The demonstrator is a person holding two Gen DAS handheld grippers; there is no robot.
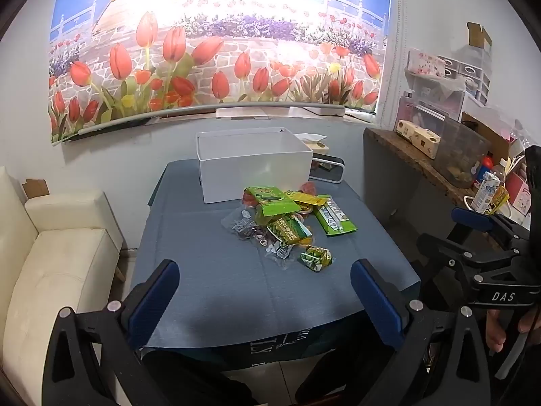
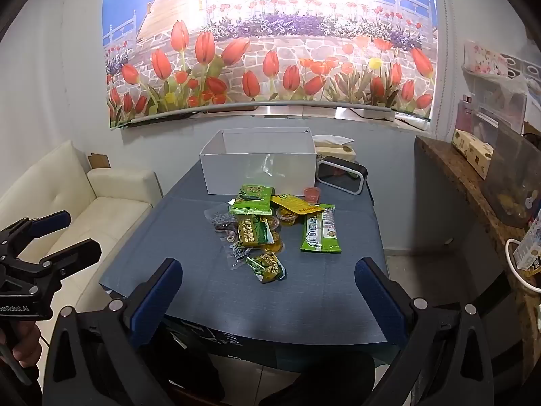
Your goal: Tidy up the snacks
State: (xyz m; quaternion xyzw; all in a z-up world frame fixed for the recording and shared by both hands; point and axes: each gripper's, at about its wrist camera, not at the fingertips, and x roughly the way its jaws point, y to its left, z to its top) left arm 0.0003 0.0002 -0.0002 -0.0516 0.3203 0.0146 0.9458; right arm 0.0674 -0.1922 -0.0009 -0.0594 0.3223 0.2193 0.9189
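Left view only – right gripper (image 1: 453, 226) (jaws spread), snacks (image 1: 287, 223) untouched.

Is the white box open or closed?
Open. The white box has no lid on top; the right wrist view shows its rim and inner back wall. Its floor is hidden, so whether it holds anything cannot be told.

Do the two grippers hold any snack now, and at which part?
Nothing is held: left gripper and right gripper are both open above the table, short of the snacks.
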